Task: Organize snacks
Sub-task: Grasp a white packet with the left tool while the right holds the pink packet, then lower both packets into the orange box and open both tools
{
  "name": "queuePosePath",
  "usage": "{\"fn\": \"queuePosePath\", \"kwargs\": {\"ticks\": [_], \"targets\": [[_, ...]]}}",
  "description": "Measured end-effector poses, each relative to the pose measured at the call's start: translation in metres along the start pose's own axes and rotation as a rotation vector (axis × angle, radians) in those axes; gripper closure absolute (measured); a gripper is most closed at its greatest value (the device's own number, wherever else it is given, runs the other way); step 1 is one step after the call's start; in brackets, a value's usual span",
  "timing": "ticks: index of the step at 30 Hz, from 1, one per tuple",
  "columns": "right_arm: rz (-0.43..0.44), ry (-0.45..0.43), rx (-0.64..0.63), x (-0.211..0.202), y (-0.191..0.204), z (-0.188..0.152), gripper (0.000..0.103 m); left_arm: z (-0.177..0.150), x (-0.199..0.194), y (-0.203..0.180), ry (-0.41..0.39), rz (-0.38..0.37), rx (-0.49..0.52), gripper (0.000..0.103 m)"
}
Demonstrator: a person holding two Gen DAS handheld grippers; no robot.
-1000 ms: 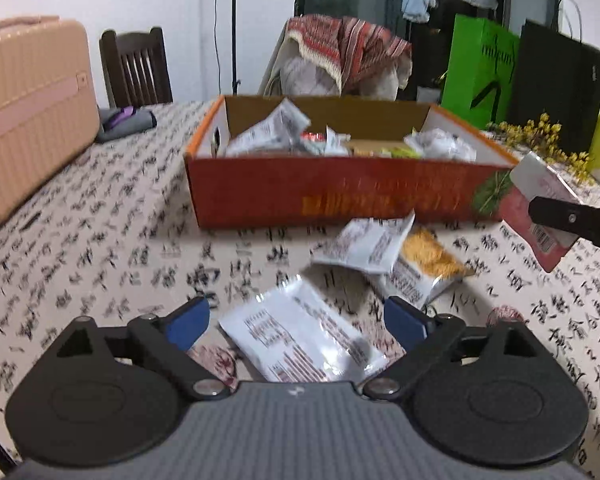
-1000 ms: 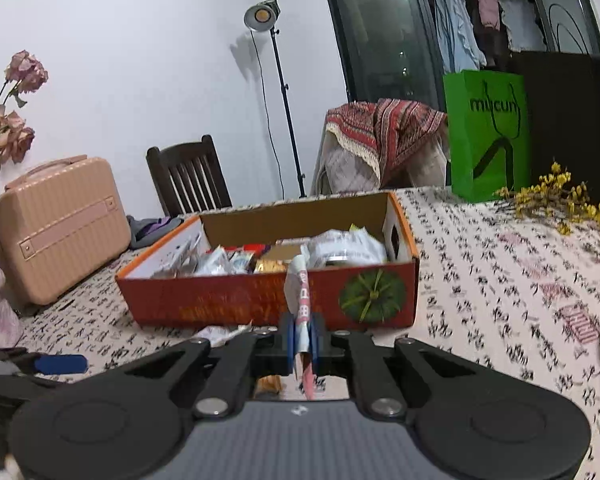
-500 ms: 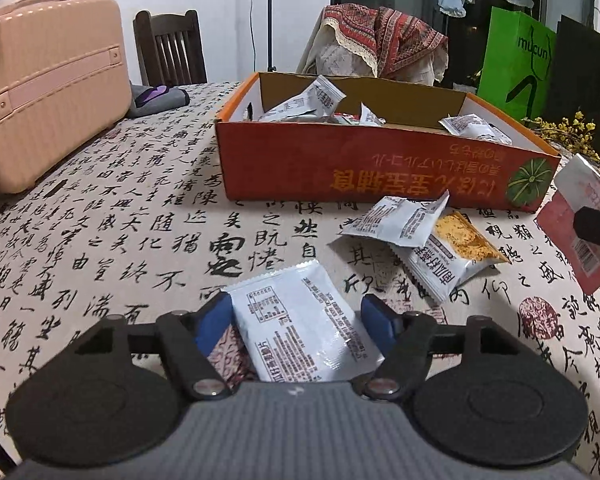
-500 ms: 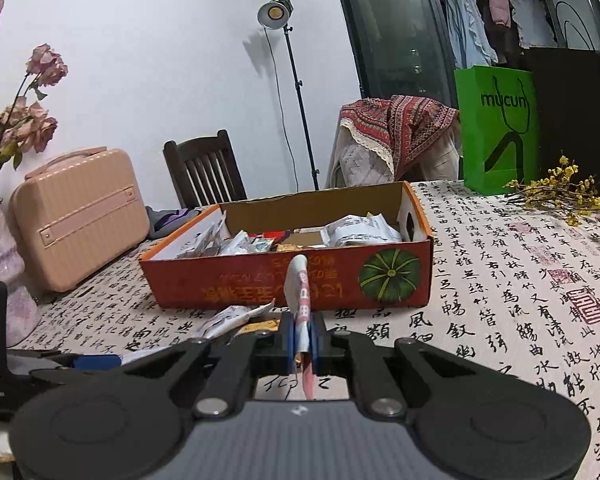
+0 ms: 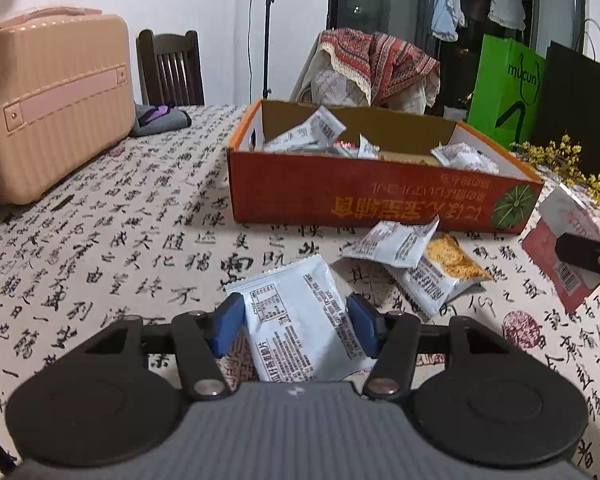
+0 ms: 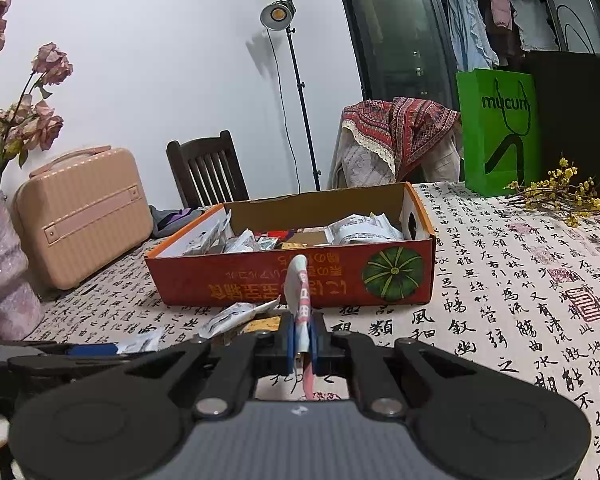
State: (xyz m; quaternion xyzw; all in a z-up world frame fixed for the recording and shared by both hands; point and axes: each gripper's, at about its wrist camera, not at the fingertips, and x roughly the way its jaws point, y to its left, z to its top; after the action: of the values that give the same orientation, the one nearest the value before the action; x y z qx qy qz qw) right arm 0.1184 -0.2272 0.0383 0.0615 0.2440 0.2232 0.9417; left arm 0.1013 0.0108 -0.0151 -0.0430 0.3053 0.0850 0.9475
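My left gripper (image 5: 296, 322) was closing, its blue pads (image 5: 229, 323) flanking a white snack packet (image 5: 300, 320) that lay on the calligraphy-print tablecloth (image 5: 120, 240). My right gripper (image 6: 302, 338) was clamped on a pink-and-white packet (image 6: 300, 292) standing on edge. Two more packets (image 5: 416, 260) lay overlapping beyond, just before the orange carton (image 5: 380, 200) holding further snacks.

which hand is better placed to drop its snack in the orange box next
Right: the right gripper is shut on a red-and-white packet. The left gripper's jaws are closing around the white packet on the table.
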Motion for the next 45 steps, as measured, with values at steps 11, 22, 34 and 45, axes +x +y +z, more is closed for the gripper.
{"fn": "queuePosePath", "kwargs": {"ticks": [11,22,34,45], "targets": [[-0.012,-0.032,-0.016,0.002,0.003,0.016,0.095,0.03,-0.015,-0.001,-0.099,-0.024,0.014,0.044],[-0.034,-0.09,-0.03,0.03,0.007,0.066,0.095,0.083,-0.005,-0.017,-0.188,-0.073,0.024,0.044],[-0.066,-0.08,0.007,0.107,-0.001,0.116,0.095,0.143,0.052,-0.032,-0.191,-0.049,-0.016,0.044],[-0.08,-0.068,0.04,0.155,-0.027,0.093,0.095,0.139,0.118,-0.031,-0.167,-0.022,0.003,0.044]]}}
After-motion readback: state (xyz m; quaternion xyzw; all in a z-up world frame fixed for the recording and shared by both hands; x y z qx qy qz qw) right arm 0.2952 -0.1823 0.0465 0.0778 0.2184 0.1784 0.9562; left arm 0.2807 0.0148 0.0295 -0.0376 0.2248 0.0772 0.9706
